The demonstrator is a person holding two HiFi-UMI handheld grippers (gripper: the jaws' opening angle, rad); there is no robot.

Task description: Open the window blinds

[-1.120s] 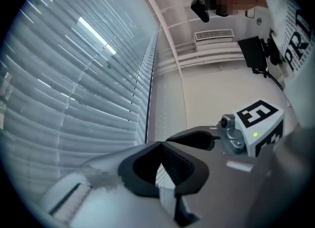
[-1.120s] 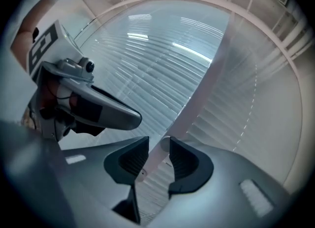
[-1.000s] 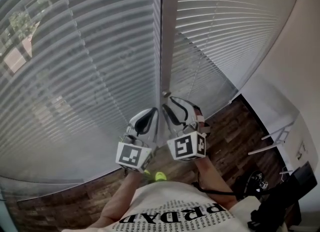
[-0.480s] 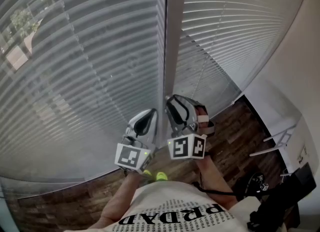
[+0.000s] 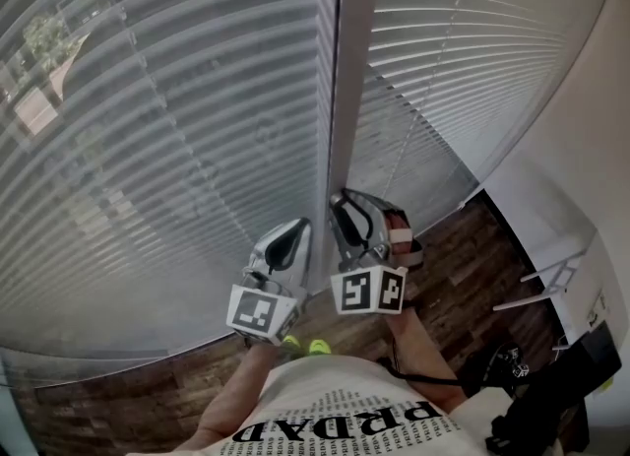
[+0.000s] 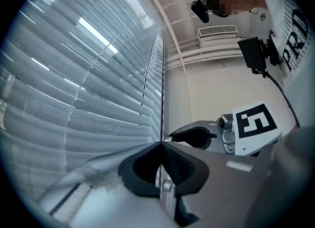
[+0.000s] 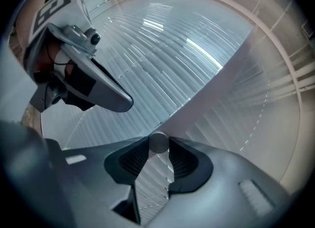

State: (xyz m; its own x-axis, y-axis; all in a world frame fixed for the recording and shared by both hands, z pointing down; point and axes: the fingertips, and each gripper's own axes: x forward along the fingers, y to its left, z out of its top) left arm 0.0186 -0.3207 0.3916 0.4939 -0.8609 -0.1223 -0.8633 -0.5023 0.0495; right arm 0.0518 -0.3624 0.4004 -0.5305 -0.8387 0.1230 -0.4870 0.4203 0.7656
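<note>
Grey slatted blinds (image 5: 177, 119) hang on both sides of a pale upright frame post (image 5: 354, 70). In the right gripper view a small round wand end (image 7: 158, 141) sits pinched between the pads of my right gripper (image 7: 158, 144), whose jaws have just been closing on it. In the head view that gripper (image 5: 343, 198) is at the foot of the post. My left gripper (image 5: 301, 229) hangs close to its left with the jaw tips touching (image 6: 161, 144). A thin dark line rises just beyond them, and whether it is clamped cannot be told.
Dark wooden floor (image 5: 463, 257) runs below the blinds. A white wall (image 5: 591, 149) closes the right side, with a white frame stand (image 5: 551, 277) and black gear (image 5: 551, 395) at its foot. A ceiling vent (image 6: 216, 30) shows in the left gripper view.
My right gripper has rolled a little about its own line, so its marker cube faces differently. It still sits at the foot of the post. The left gripper has kept its place.
</note>
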